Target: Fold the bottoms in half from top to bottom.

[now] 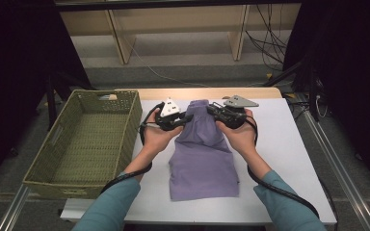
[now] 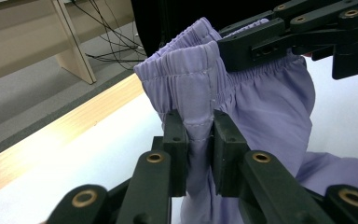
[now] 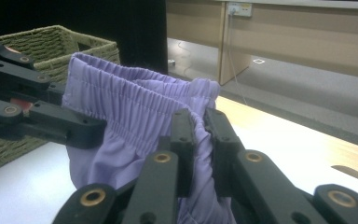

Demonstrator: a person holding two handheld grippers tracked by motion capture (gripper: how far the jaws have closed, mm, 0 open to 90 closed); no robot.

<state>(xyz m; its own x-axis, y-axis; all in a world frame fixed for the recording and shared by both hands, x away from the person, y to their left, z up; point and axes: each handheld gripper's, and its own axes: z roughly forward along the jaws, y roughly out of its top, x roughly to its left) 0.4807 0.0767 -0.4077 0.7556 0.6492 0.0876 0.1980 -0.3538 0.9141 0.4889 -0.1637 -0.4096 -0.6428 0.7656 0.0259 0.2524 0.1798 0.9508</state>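
Observation:
A pair of lavender shorts (image 1: pixel 203 159) lies on the white table top (image 1: pixel 279 159), its elastic waistband lifted at the far end. My left gripper (image 1: pixel 187 118) is shut on the waistband's left side, and in the left gripper view the pads pinch a seam of the shorts (image 2: pixel 200 112). My right gripper (image 1: pixel 211 109) is shut on the waistband's right side; in the right gripper view the gathered fabric of the shorts (image 3: pixel 135 112) is squeezed between its pads. Both grippers hold the waistband bunched close together above the table. The legs of the shorts rest flat toward the near edge.
A green woven basket (image 1: pixel 58 159) stands to the left of the table top, open at the top. A wooden strip (image 1: pixel 207 93) runs along the table's far edge. Cables (image 1: pixel 265 38) lie on the floor beyond, near wooden furniture legs.

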